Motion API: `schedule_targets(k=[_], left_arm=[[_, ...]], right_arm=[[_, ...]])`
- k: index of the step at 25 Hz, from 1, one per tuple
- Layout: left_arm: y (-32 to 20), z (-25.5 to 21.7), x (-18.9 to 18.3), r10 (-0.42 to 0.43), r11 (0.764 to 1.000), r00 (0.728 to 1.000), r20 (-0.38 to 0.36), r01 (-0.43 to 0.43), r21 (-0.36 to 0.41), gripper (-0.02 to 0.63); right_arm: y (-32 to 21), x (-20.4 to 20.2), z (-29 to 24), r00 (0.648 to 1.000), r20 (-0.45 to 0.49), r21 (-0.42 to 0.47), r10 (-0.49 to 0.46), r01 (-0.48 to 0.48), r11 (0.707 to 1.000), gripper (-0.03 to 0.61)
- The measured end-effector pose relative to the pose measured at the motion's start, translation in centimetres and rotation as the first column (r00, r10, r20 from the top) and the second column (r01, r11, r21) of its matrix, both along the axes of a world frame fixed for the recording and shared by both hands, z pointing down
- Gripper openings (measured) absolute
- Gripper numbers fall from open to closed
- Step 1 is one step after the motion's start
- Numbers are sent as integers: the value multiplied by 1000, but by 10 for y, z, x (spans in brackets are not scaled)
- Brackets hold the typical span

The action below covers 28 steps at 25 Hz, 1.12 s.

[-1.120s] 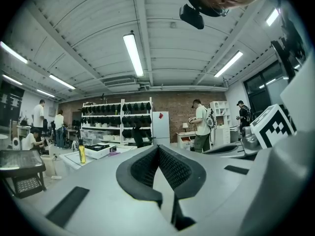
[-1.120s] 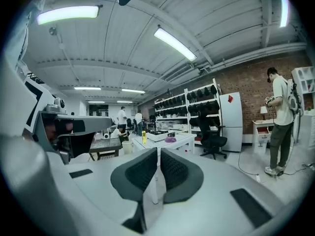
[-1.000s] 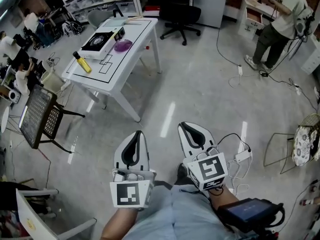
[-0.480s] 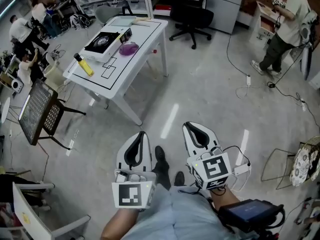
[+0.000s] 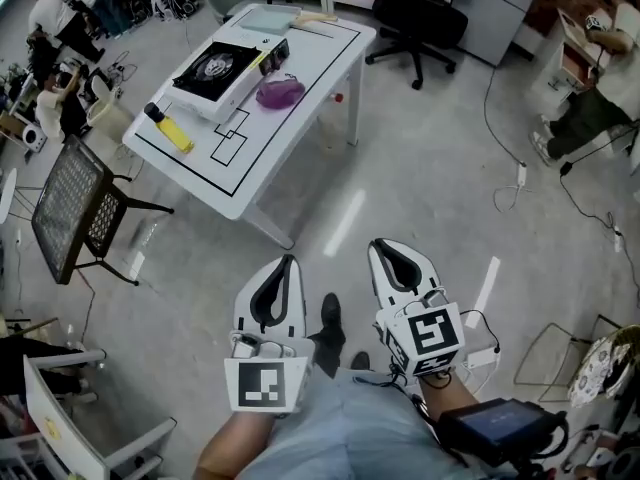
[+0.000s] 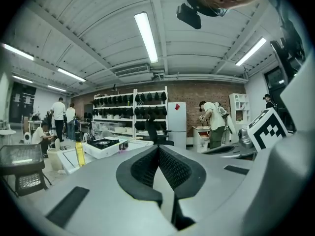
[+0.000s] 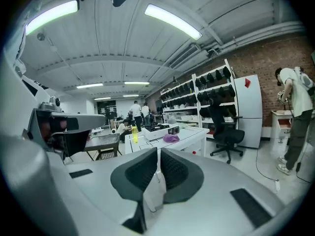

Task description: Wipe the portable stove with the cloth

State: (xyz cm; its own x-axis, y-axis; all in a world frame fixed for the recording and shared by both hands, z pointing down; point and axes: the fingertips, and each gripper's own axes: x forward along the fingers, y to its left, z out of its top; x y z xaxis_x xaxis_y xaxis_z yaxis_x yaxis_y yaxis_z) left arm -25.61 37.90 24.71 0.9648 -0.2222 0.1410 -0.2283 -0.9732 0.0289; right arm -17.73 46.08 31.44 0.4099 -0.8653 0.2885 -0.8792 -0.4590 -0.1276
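Note:
The portable stove [image 5: 222, 71], black-topped in a white body, sits on a white table [image 5: 300, 138] at the upper left of the head view. A purple cloth [image 5: 280, 92] lies bunched just right of it. My left gripper [image 5: 283, 268] and right gripper [image 5: 390, 253] are held side by side over the floor, well short of the table, both shut with nothing between the jaws. The left gripper view shows the stove [image 6: 103, 145] far off past the left gripper [image 6: 158, 149]. The right gripper view has the cloth [image 7: 171, 138] and stove [image 7: 160, 129] beyond the right gripper [image 7: 158, 154].
A yellow bottle [image 5: 170, 128] lies on the table's near end. A mesh-backed chair [image 5: 75, 213] stands left of the table, a black office chair [image 5: 415, 13] behind it. Cables [image 5: 520, 173] trail over the floor at right, where a person [image 5: 590, 108] works at a bench.
The table with stove and cloth has come nearer and lower in the head view as the person walks toward it. Both grippers stay shut and side by side.

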Motion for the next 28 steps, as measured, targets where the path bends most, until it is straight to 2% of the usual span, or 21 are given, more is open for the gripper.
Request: schedule_targets(k=[5,8,15,22,28], left_arm=[[-60,-10,41,-20,1000,1000,-13,20,24,18],[-88,-23,57,-25,999,999,-44,26,34,18],[-121,-40,88,-35,998,995,-94,40,47,18],[-133,-28,141,-53,998,996,-68,56,37,18],[-154,-6,222,-92,995,995,-25,93,46,18]], right_arm=[[-69,42,-10,999,-23,17,-35,35,999,54],[-103,58,-26,997,-54,37,-52,54,998,54],[-138,91,-53,992,-110,68,-66,74,995,54],[-155,145,-43,991,-94,72,-95,102,992,54],[-178,225,-12,988,-25,60,-153,154,986,54]])
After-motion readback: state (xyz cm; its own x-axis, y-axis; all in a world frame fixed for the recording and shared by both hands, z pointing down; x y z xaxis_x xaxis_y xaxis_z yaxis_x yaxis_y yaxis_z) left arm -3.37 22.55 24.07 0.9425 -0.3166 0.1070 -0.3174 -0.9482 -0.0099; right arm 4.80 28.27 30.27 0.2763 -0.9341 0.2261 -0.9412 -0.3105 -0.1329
